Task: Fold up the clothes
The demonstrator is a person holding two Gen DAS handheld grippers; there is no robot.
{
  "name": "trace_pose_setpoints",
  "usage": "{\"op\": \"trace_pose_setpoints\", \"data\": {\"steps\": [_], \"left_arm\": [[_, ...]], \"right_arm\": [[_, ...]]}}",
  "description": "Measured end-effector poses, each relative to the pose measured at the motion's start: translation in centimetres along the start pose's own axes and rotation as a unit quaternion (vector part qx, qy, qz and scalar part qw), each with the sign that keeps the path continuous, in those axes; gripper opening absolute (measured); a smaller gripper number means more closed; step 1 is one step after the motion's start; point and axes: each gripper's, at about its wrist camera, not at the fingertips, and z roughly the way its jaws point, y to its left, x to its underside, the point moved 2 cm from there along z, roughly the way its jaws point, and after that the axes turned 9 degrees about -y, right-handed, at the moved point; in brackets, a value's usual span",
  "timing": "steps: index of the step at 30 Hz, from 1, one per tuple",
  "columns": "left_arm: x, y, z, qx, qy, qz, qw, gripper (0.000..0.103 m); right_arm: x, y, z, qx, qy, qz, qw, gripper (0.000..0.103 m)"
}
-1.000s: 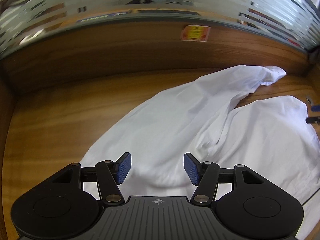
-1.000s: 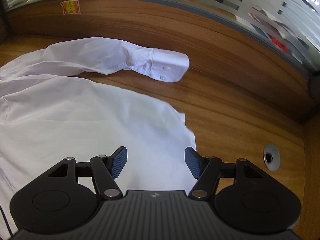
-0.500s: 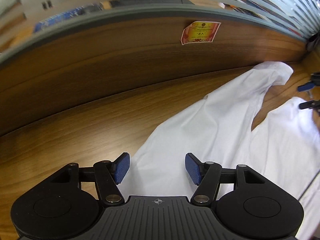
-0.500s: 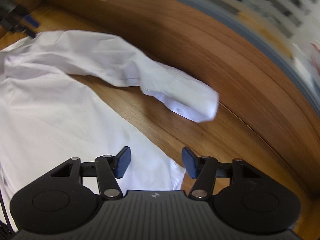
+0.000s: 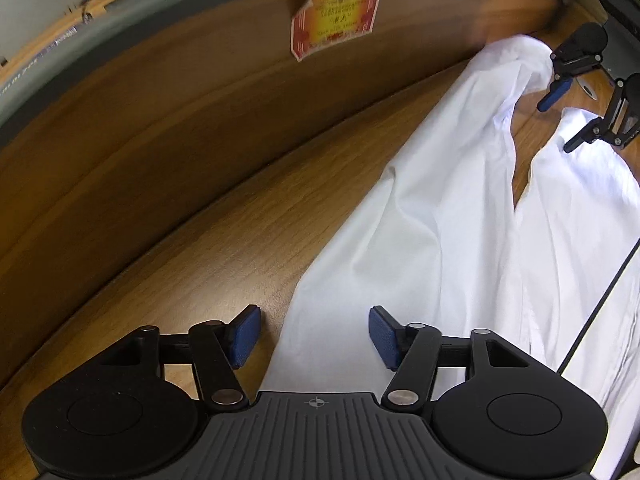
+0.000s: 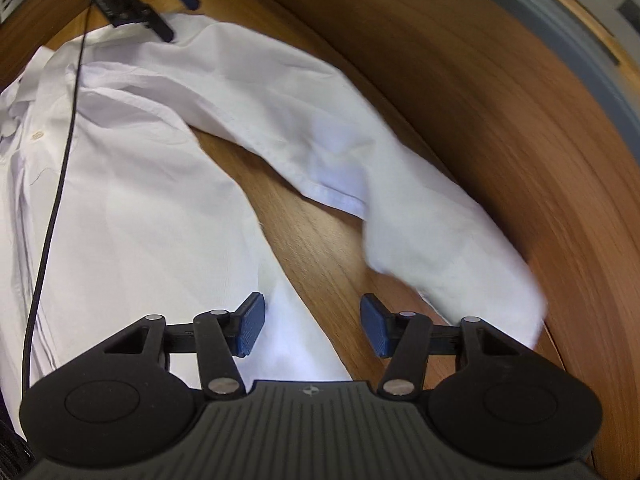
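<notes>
White dress shirt [image 5: 432,216] flat on desk [image 5: 224,248]; left gripper [image 5: 314,336] and right gripper [image 6: 312,324] jaws half-open, closing, gripping nothing.

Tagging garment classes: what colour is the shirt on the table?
Plain white shirt, no visible pattern. Best seen in the right wrist view.

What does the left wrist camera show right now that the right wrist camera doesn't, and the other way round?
Only the left wrist view: a red and yellow sticker on the wooden back panel, and the left gripper with its jaws closing over the white shirt's edge, pads not pressing it.

Only the right wrist view: a pale shirt button near the placket, a buttoned sleeve cuff, and the right gripper, jaws closing over bare wood beside the hem.

Both: the white long-sleeved shirt spread on the wooden tabletop, and a thin black cable.
</notes>
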Motion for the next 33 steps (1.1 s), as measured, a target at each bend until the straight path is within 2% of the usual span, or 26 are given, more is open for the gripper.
{"op": "trace_pose_setpoints", "data": {"steps": [2,3,4,5,6,8,11,14,21,27,33], "left_arm": [[0.0,-0.2,0.1,0.01,-0.009,0.008,0.9999,0.048],[0.1,-0.3,0.1,0.011,-0.014,0.009,0.9998,0.043],[0.1,-0.5,0.0,0.01,-0.018,0.009,0.9997,0.037],[0.3,-0.5,-0.2,0.005,-0.022,0.009,0.9997,0.019],[0.4,-0.5,-0.3,-0.001,-0.026,0.01,0.9996,0.009],[0.6,-0.3,-0.8,-0.015,-0.04,0.003,0.9991,0.003],[0.8,0.6,-2.2,-0.05,-0.07,-0.02,0.9961,0.002],[0.9,1.2,-4.3,-0.092,-0.102,-0.04,0.9897,0.002],[2.1,2.1,-10.6,-0.171,-0.171,-0.104,0.9646,0.002],[4.0,1.7,-15.5,-0.176,-0.197,-0.153,0.9522,0.002],[5.9,1.0,-19.4,-0.177,-0.212,-0.187,0.9426,0.002]], "right_arm": [[-0.1,0.3,0.3,-0.007,0.007,-0.006,1.0,0.04],[-0.2,0.4,0.5,-0.011,0.011,-0.009,1.0,0.026],[-0.2,0.6,0.6,-0.014,0.013,-0.01,1.0,0.02],[-0.2,0.7,0.7,-0.016,0.016,-0.012,1.0,0.018],[-0.2,0.9,0.7,-0.015,0.016,-0.014,1.0,0.015],[-0.1,1.3,0.6,-0.01,0.013,-0.018,1.0,0.012],[0.1,1.9,0.1,0.005,0.004,-0.02,1.0,0.011],[0.3,2.6,-0.7,0.026,-0.008,-0.019,0.999,0.01],[1.7,4.4,-3.1,0.08,-0.048,-0.006,0.996,0.008],[3.4,7.2,-6.0,0.125,-0.084,-0.001,0.989,0.007],[5.7,9.4,-9.1,0.16,-0.084,0.0,0.984,0.006]]}}
